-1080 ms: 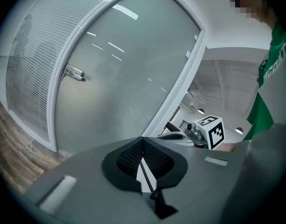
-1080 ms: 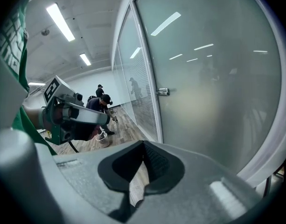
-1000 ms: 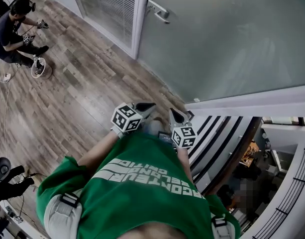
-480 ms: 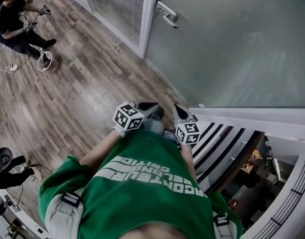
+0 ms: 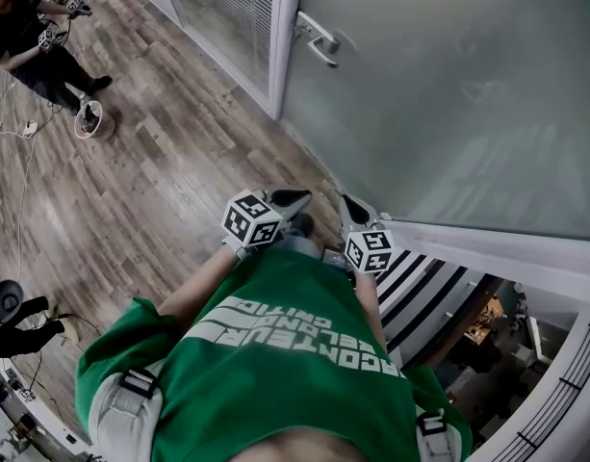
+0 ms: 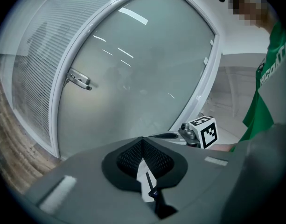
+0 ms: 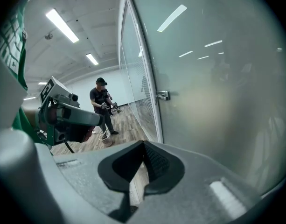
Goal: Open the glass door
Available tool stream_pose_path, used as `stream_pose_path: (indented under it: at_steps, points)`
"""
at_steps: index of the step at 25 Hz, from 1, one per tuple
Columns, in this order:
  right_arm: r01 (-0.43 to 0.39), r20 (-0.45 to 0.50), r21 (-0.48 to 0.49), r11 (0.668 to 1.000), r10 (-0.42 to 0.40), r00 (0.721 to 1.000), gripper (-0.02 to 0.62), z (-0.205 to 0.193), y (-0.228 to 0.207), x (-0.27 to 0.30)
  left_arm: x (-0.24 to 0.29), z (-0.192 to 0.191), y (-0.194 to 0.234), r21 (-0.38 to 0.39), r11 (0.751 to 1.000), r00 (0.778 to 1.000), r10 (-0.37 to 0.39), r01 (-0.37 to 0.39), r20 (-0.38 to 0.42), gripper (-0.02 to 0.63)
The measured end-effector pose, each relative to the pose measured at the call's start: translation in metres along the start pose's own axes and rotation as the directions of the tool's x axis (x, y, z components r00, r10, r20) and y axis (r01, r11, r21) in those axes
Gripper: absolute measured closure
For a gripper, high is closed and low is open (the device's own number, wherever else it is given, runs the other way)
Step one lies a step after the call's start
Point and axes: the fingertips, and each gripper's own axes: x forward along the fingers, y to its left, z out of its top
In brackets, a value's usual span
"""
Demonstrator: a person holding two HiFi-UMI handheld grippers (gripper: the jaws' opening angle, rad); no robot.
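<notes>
Glass door [image 5: 448,94] stands ahead & to the right of the person; frosted pane in a white frame; it looks closed, latch edge against the white post [image 5: 280,37] next to the blind-covered panel [image 5: 227,8]. Lever handle [image 5: 319,38] sits on that latch edge, up & left of both grippers in head view, well apart from them; nothing touches it.

Left gripper [image 5: 293,198]: fingers clenched tip to tip, nothing btwn them; left gripper view agrees, pads meet w/ only door & floor beyond. Right gripper [image 5: 351,208]: same, clamped closed & empty; it's the one nearer the pane, not touching as far as I can tell. Both are held out in front of the green shirt [image 5: 295,354], just beside each other.

Handling, my read: pane prob. heavy & stiff, slow to swing; surface is smooth, so pads would slip on it; fragile vs. a hard knock from the jaws, so don't push on the glass. Take hold at the lever; prob. metal, rigid, a bit slick; best near its free end for leverage, jaws across the bar; they'd need to part first. Press down, then push or pull; can't tell which way it swings; hinge side isn't clear in these views.

Elsewhere: wood floor [image 5: 131,191]; another person [image 5: 30,46] w/ grippers at far left, well apart from the door.
</notes>
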Motion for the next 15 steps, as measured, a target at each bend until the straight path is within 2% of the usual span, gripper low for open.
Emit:
stream_pose_path:
  at_steps: [10, 15]
  points:
    - [0.003, 0.011, 0.016, 1.000, -0.004, 1.000, 0.603, 0.011, -0.055, 0.004, 0.056, 0.022, -0.006, 0.026, 0.999, 0.999, -0.018, 0.019, -0.028, 0.591]
    - [-0.017, 0.018, 0.017, 1.000, 0.017, 1.000, 0.603, 0.018, -0.082, 0.010, 0.082, 0.036, -0.004, 0.049, 0.999, 1.000, 0.016, -0.015, -0.023, 0.591]
